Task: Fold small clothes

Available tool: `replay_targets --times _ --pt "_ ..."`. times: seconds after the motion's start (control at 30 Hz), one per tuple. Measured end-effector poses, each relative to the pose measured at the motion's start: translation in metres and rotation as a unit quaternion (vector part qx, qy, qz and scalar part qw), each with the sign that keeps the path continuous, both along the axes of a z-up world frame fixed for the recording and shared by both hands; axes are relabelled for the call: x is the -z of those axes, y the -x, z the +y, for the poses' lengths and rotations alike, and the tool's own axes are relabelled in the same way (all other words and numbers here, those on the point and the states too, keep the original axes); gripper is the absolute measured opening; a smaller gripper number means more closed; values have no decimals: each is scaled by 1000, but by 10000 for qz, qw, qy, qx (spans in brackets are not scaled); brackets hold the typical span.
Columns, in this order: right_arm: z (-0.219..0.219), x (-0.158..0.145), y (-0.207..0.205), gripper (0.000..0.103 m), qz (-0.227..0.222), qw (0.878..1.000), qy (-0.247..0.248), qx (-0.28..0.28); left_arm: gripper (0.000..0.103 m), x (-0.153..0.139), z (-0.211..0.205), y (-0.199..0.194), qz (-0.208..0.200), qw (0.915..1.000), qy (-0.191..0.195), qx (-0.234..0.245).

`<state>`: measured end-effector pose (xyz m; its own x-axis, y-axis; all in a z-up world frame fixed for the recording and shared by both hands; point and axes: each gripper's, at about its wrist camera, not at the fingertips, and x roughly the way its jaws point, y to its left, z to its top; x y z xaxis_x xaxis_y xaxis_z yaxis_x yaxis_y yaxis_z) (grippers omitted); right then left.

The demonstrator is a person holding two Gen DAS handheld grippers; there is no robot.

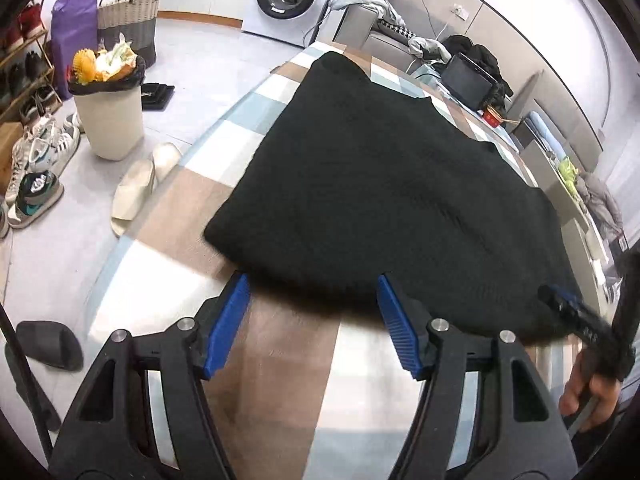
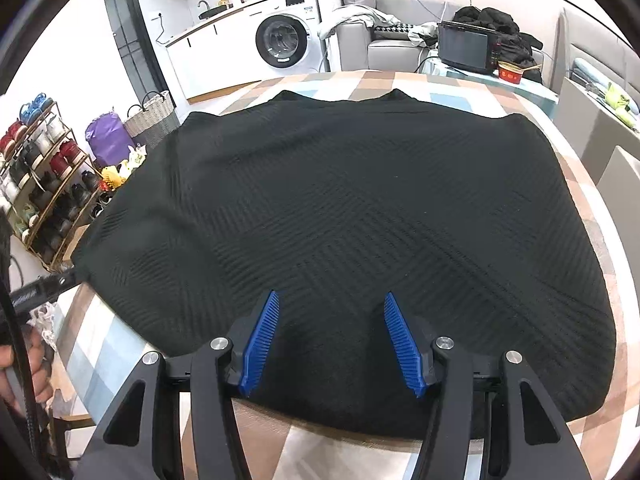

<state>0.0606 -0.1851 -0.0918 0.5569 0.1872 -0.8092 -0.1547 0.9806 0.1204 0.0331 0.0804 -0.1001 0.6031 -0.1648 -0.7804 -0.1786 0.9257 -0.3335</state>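
A black ribbed-knit garment (image 2: 340, 220), patterned in diagonal ridges, lies spread flat on the checked tan, blue and white surface (image 1: 192, 208). The right hand-held gripper (image 2: 330, 340) stands over its near hem, blue ridged pads parted, gripping nothing. The left hand-held gripper (image 1: 312, 320) is wide open at the hem's edge, empty.

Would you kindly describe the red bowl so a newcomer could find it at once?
Start at the checked table and look past its far right edge. Beside the dark box stands the red bowl, the only red thing there, with sticks across its rim.
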Motion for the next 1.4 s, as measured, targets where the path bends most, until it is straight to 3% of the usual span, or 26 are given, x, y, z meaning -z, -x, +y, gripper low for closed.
replay_targets --times 0.1,0.17,0.2,0.23,0.3,0.53,0.6,0.8,0.87,0.97,1.03,1.13,1.23,1.3,1.4 --pt "2 -1 3 57 -17 10000 -51 -28 63 1 -3 -16 -138 9997 28 -177" --pt "4 -1 4 57 -16 10000 -56 -17 47 6 -4 -39 -163 9993 123 -313" --pt "4 -1 4 57 -21 10000 -56 -8 24 8 -4 -48 -150 9991 158 -355" --pt "5 -2 4 57 -36 10000 -71 -1 14 10 -5 -55 -163 9990 202 -353" --pt "8 -2 3 57 -38 9999 -87 -39 12 8 -6 -63 -353 9985 155 -399" --pt "11 5 1 59 32 9999 -52 -89 11 -17 -6 -52 -796 9965 49 -238" --pt "10 6 1 62 25 9999 -79 -112 11 -30 -17 -51 -968 9952 -141 -95" --pt "1 7 0 64 -33 9992 -374 -127 11 -77 -86 -72 -1675 9800 -576 911" --pt "-7 3 2 64 -37 9985 -536 -44 9 -89 -120 -80 -1861 9709 -557 1404" --pt "-32 -10 13 64 -211 9980 -443 387 7 -101 -178 -83 -2077 9508 -355 2272" --pt "-56 -19 22 64 -300 9962 -346 740 6 -98 -216 -81 -1978 9356 -112 2922" --pt "-90 -27 35 65 -354 9909 -284 1271 7 -77 -272 -72 -1595 9040 -1 3966" --pt "-116 -31 47 65 -330 9851 -260 1669 8 -55 -297 -60 -1254 8882 -92 4418" --pt "-124 -33 51 64 -358 9834 -297 1755 11 -49 -293 -55 -1160 8903 -153 4401" --pt "-122 -36 47 65 -356 9845 -468 1654 35 -46 -269 -53 -1090 9088 -93 4026"
